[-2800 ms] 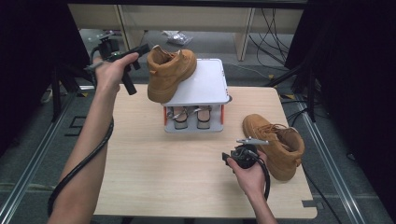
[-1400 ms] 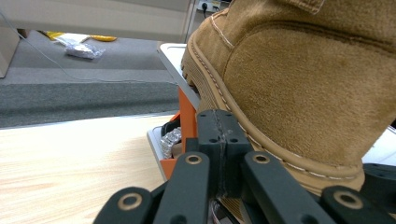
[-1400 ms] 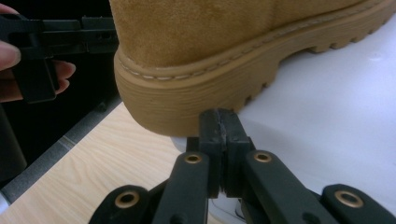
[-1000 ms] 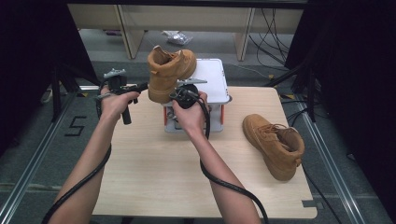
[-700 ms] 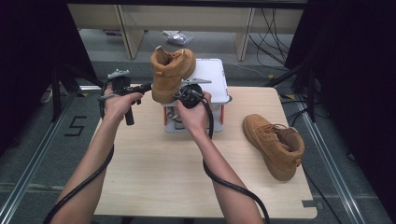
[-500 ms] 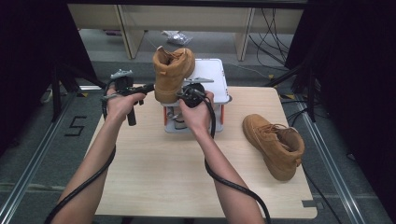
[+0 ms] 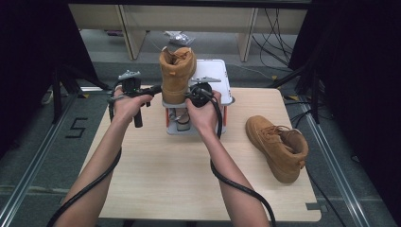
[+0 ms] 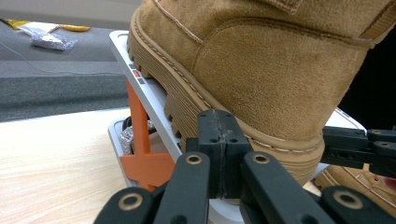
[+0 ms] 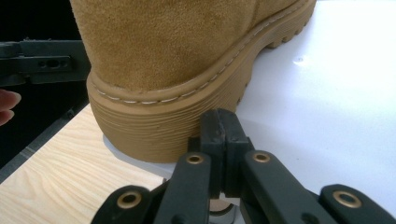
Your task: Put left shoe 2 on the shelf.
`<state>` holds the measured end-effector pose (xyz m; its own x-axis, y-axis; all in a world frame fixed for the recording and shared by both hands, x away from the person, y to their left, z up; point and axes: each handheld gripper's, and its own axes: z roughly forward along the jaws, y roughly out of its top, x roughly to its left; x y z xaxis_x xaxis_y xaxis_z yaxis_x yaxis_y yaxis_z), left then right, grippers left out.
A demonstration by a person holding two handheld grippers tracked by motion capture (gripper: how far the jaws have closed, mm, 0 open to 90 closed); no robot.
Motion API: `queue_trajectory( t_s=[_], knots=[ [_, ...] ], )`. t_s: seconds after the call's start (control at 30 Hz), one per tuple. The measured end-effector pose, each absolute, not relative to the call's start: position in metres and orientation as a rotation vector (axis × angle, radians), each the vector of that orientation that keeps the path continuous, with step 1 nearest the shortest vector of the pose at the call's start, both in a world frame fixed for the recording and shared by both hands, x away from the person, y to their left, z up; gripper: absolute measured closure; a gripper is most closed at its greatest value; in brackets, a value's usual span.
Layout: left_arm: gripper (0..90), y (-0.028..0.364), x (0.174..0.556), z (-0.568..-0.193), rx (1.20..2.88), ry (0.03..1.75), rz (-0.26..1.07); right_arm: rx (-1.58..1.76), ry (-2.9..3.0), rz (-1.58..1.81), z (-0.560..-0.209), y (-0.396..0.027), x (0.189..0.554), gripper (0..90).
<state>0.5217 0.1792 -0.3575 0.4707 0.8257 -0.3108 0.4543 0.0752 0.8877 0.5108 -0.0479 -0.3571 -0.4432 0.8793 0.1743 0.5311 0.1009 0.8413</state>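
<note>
Setting: pale wood table, dark room, cables behind.
Boot: tan suede, ridged sole, standing on white rack at table's far edge, toe pointing away, heel nearest.
Left gripper: jaws together, empty, tips at heel's left side.
Right gripper: jaws together, empty, at heel's right side.
Relation: heel between both grippers, equally near.
Second boot: lies on table, right.

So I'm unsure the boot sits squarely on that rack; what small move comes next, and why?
Probably nudge the boot farther onto the white rack top. Its heel overhangs the near edge, and the shut left gripper and right gripper press its sole from either side.
</note>
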Motion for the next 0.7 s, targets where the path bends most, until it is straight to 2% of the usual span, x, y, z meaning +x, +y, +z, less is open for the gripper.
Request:
queue_trajectory(
  t_s=[0.5, 0.57, 0.7],
  knots=[
    [89.7, 0.174, 0.52, -0.359, 1.558, 1.14, 0.394, 1.379, 2.01, 1.229, -0.357, -0.05, 0.513, 90.0],
    [89.5, 0.176, 0.519, -0.361, 1.543, 1.13, 0.387, 1.375, 2.01, 1.219, -0.356, -0.051, 0.512, 87.5],
    [80.6, 0.185, 0.508, -0.357, 1.514, 1.111, 0.451, 1.38, 1.981, 1.205, -0.347, -0.059, 0.507, 82.2]
  ],
)
